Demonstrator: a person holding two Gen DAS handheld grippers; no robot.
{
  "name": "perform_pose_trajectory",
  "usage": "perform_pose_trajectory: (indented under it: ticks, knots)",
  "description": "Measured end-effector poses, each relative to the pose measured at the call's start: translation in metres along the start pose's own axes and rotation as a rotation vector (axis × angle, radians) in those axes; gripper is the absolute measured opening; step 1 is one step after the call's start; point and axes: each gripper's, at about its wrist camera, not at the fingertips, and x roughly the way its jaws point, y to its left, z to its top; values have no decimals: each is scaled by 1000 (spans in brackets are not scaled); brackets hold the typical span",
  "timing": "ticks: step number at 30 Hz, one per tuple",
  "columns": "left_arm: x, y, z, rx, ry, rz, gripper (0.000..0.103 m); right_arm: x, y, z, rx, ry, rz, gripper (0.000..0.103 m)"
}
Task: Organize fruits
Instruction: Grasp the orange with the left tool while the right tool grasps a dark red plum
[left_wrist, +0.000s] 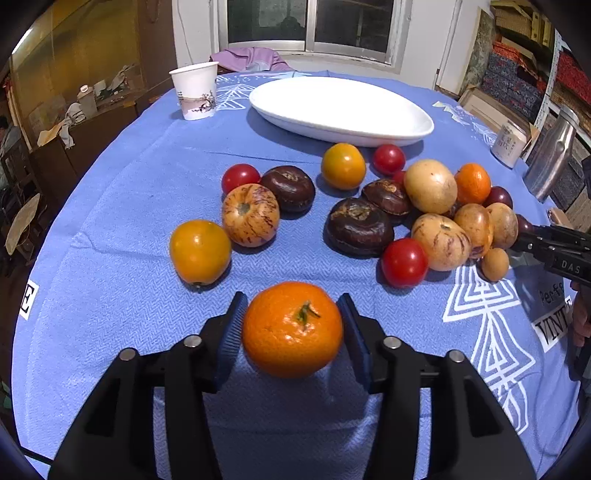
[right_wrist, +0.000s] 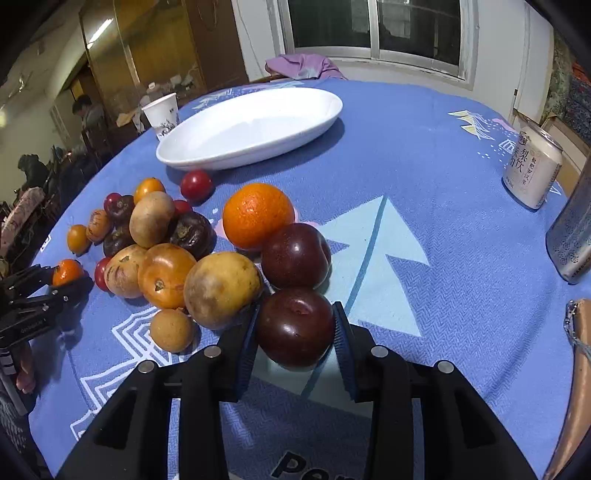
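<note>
An orange (left_wrist: 291, 328) with a green stem sits between the blue pads of my left gripper (left_wrist: 292, 296), which is shut on it low over the blue tablecloth. In the right wrist view my right gripper (right_wrist: 296, 305) is shut on a dark red plum (right_wrist: 295, 326) at the near edge of the fruit pile. Behind it lie a second plum (right_wrist: 295, 254), another orange (right_wrist: 258, 216) and a pale yellow fruit (right_wrist: 221, 290). An empty white oval dish (left_wrist: 332, 107) stands at the far side. Each gripper also shows at the edge of the other's view, the right gripper (left_wrist: 524, 236) and the left gripper (right_wrist: 70, 284).
Loose tomatoes, persimmons, striped melons and dark brown fruits (left_wrist: 358, 225) lie spread mid-table. A paper cup (left_wrist: 194, 90) stands far left, and a drink can (right_wrist: 532, 170) and a metal bottle (right_wrist: 572, 236) at the right. A purple cloth (left_wrist: 251, 59) lies by the window. A person (right_wrist: 86, 110) sits far left.
</note>
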Motion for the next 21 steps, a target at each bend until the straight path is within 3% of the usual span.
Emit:
perform_pose_trajectory:
  ticks: [2, 5, 7, 10, 15, 18, 21]
  knots:
    - [1, -4, 0, 21, 4, -8, 63, -1, -2, -2, 9, -13, 14, 38]
    - [1, -6, -1, 30, 5, 4, 64, -4, -2, -5, 8, -22, 16, 38]
    - [-1, -2, -1, 4, -6, 29, 45, -5, -3, -7, 9, -30, 17, 37]
    - [-4, 12, -1, -62, -16, -33, 45, -10, -7, -9, 37, -39, 30, 37]
    - [-20, 21, 4, -86, -56, -54, 44, -28, -12, -10, 70, -93, 41, 37]
    - [-36, 26, 35, -84, -87, -46, 44, -47, -10, 10, 73, -132, 57, 37]
    - [-47, 25, 94, -83, -153, -7, 44, -59, 2, 48, 48, -174, 57, 37]
